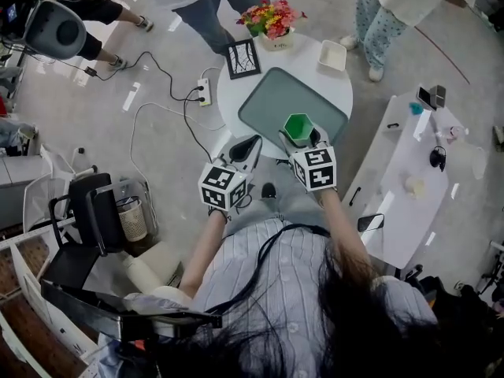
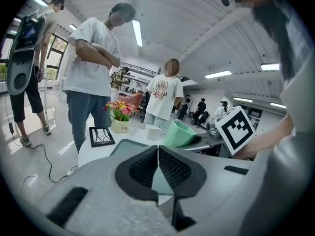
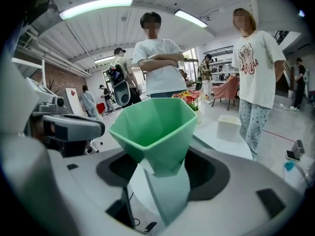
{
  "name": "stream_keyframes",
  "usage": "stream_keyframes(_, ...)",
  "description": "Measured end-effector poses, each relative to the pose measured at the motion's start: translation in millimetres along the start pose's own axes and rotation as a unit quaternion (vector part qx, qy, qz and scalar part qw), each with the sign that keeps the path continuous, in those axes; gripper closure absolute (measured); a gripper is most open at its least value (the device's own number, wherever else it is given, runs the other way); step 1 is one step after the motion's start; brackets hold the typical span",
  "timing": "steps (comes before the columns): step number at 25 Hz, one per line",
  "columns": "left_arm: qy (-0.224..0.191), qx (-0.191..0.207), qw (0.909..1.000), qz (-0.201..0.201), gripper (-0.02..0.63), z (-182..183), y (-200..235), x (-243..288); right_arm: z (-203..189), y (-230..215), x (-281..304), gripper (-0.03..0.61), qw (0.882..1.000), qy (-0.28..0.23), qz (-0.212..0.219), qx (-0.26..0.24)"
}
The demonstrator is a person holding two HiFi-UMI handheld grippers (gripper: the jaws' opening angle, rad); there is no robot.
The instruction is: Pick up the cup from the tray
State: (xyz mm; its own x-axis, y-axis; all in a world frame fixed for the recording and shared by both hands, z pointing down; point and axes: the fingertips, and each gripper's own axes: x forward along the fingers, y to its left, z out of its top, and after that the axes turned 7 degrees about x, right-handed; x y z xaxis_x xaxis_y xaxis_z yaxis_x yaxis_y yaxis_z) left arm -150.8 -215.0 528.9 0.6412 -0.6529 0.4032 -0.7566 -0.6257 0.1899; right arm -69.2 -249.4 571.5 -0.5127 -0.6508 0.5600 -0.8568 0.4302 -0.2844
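Note:
A green faceted cup [image 1: 298,127] [image 3: 155,129] [image 2: 179,134] is lifted off the grey-green tray [image 1: 268,105], held upright over the tray's near right corner. My right gripper [image 1: 299,138] [image 3: 162,166] is shut on the cup's lower part, its dark pads pressing both sides. My left gripper [image 1: 242,150] [image 2: 158,167] hovers at the near edge of the round white table [image 1: 339,85], left of the cup, its two pads touching with nothing between them. In the left gripper view the tray [image 2: 129,146] lies just beyond the shut pads.
At the table's far side stand a flower pot [image 1: 272,24], a black picture frame [image 1: 242,58] and a small white box [image 1: 332,55]. People stand beyond the table. A power strip [image 1: 204,91] with cables lies on the floor left; a white side table [image 1: 417,179] is at right.

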Motion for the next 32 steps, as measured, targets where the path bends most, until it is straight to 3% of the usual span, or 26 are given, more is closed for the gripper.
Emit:
stream_keyframes(18,-0.018,0.023,0.9992,-0.028,0.598,-20.9,-59.5,-50.4,-35.1,43.8,-68.9,0.267,1.0,-0.02,-0.009,-0.005)
stream_keyframes(32,-0.037,-0.021,0.9991,0.002,0.598,-39.7,-69.7,-81.5,-51.2,72.8,-89.9,0.267,0.999,0.008,0.011,-0.04)
